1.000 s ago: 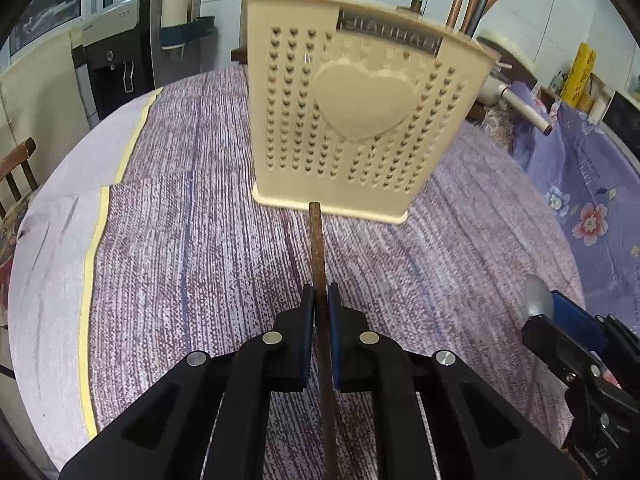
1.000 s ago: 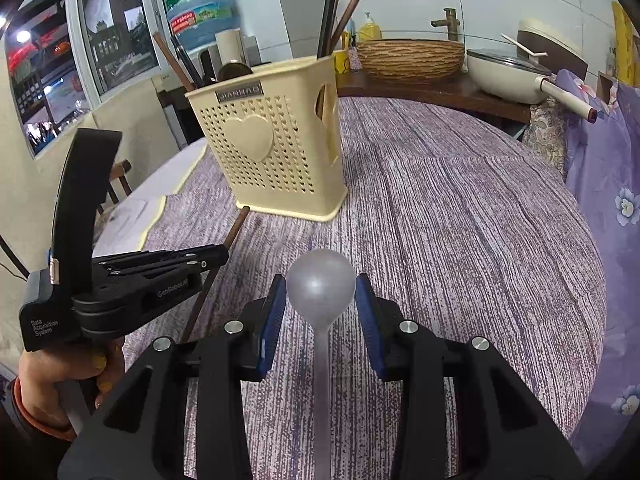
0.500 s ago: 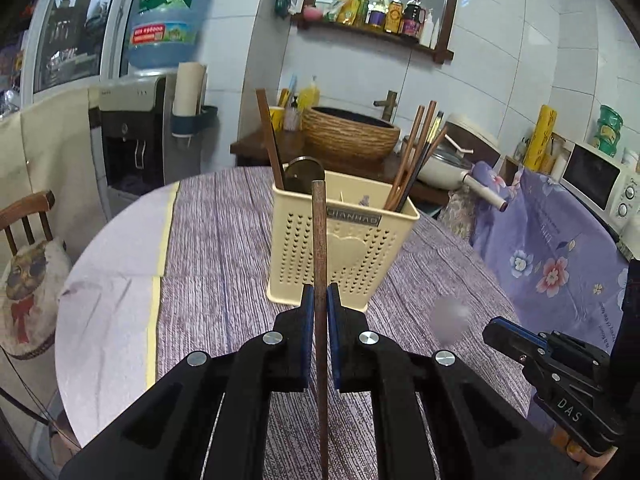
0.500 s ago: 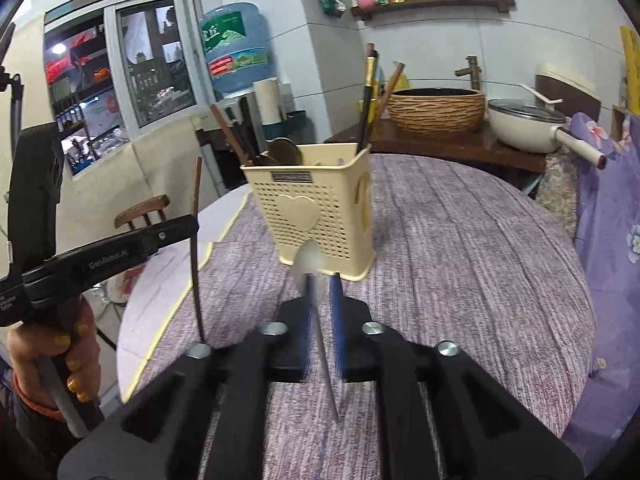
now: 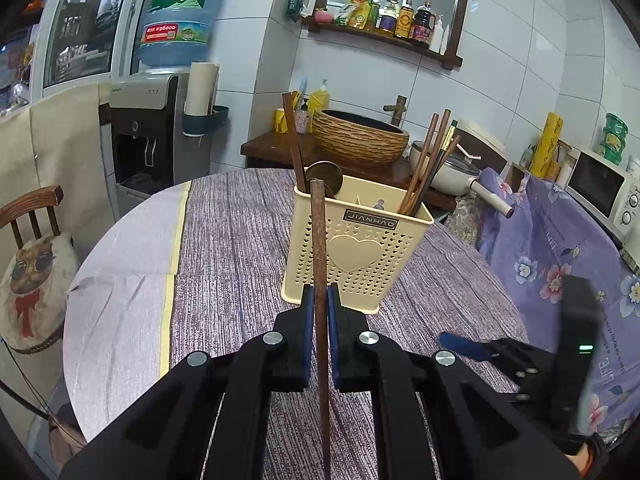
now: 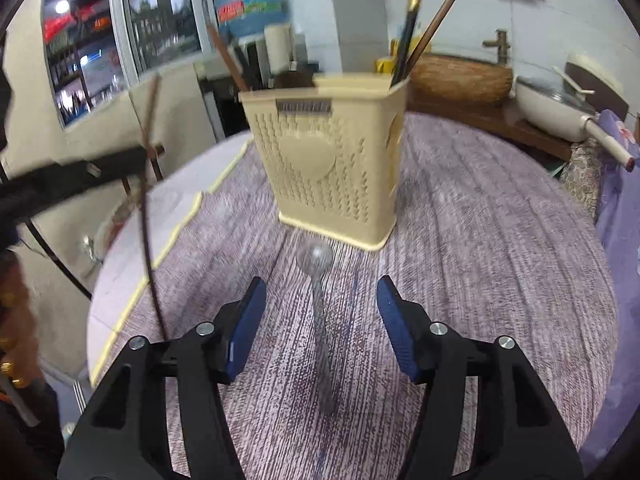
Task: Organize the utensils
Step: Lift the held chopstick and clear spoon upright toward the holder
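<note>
My left gripper (image 5: pixel 319 312) is shut on a brown wooden chopstick (image 5: pixel 319 240), held upright above the table in front of the cream utensil holder (image 5: pixel 356 256). That holder carries several chopsticks and a round-headed utensil. My right gripper (image 6: pixel 320 300) has its jaws opening. A clear plastic spoon (image 6: pixel 316 258) lies lengthwise between them on the purple cloth, bowl toward the holder (image 6: pixel 328 168), and neither pad touches it. The left gripper (image 6: pixel 100 168) and its chopstick (image 6: pixel 148 200) show blurred at the left of the right wrist view.
The round table (image 6: pixel 480 240) has a white strip along its left side. A wooden chair (image 5: pixel 32 216) and a water dispenser (image 5: pixel 156 128) stand left. A wicker basket (image 5: pixel 360 136), a pan (image 5: pixel 456 176) and a microwave (image 5: pixel 604 192) sit behind and right.
The right jaws closed on the spoon and lifted it, then opened, and the spoon now lies free on the cloth. The left gripper rose with the chopstick and now holds still.
</note>
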`<action>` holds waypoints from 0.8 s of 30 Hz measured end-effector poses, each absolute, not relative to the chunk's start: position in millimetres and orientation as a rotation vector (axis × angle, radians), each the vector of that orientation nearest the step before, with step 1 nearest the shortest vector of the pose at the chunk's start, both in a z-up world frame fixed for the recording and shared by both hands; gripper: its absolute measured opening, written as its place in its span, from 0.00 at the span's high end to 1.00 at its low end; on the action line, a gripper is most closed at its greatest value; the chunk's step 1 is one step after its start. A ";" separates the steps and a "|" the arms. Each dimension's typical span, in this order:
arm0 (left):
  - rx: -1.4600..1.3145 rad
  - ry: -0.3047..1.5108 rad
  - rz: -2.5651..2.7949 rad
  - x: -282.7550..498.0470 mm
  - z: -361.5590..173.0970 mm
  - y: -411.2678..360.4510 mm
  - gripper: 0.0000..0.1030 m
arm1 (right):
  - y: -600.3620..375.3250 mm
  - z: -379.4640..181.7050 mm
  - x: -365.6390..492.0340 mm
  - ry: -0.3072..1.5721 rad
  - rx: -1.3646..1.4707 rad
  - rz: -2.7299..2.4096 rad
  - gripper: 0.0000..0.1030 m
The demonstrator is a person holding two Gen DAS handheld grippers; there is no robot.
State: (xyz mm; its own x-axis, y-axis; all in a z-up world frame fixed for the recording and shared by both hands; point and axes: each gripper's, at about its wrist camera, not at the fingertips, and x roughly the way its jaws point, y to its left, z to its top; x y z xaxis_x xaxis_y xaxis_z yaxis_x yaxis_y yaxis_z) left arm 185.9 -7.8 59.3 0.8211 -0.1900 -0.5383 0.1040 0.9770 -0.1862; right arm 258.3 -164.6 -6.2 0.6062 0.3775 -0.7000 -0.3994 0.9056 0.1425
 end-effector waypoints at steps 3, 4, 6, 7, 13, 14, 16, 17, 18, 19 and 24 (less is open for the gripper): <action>-0.151 0.582 -0.150 183.2 59.2 -5.1 0.92 | -141.1 -27.9 280.7 0.866 -0.111 0.447 0.49; -0.155 0.581 -0.148 182.5 58.9 -3.1 0.92 | -136.7 -33.1 286.2 0.876 -0.124 0.445 0.50; -0.163 0.580 -0.145 181.0 58.8 0.1 0.92 | -127.1 -44.2 300.6 0.908 -0.146 0.444 0.51; -0.164 0.579 -0.145 180.1 59.1 1.4 0.92 | -121.5 -49.6 307.7 0.930 -0.151 0.448 0.51; -0.164 0.571 -0.149 174.5 61.1 3.9 0.92 | -105.7 -54.4 329.2 0.945 -0.190 0.436 0.56; -0.162 0.570 -0.150 173.8 61.4 3.5 0.92 | -104.7 -54.2 330.9 0.943 -0.189 0.434 0.60; -0.162 0.568 -0.152 173.3 61.8 3.0 0.92 | -103.0 -54.7 334.2 0.942 -0.191 0.429 0.64; -0.160 0.568 -0.153 173.3 61.8 2.6 0.92 | -102.3 -55.0 334.7 0.941 -0.193 0.426 0.64; -0.160 0.568 -0.154 173.4 61.9 2.2 0.92 | -102.2 -55.3 335.1 0.942 -0.192 0.425 0.64; -0.160 0.568 -0.155 173.8 61.8 2.2 0.92 | -103.0 -55.1 335.2 0.941 -0.185 0.424 0.64; -0.162 0.566 -0.152 174.0 61.8 1.9 0.92 | -121.2 -36.0 324.9 0.890 -0.078 0.438 0.64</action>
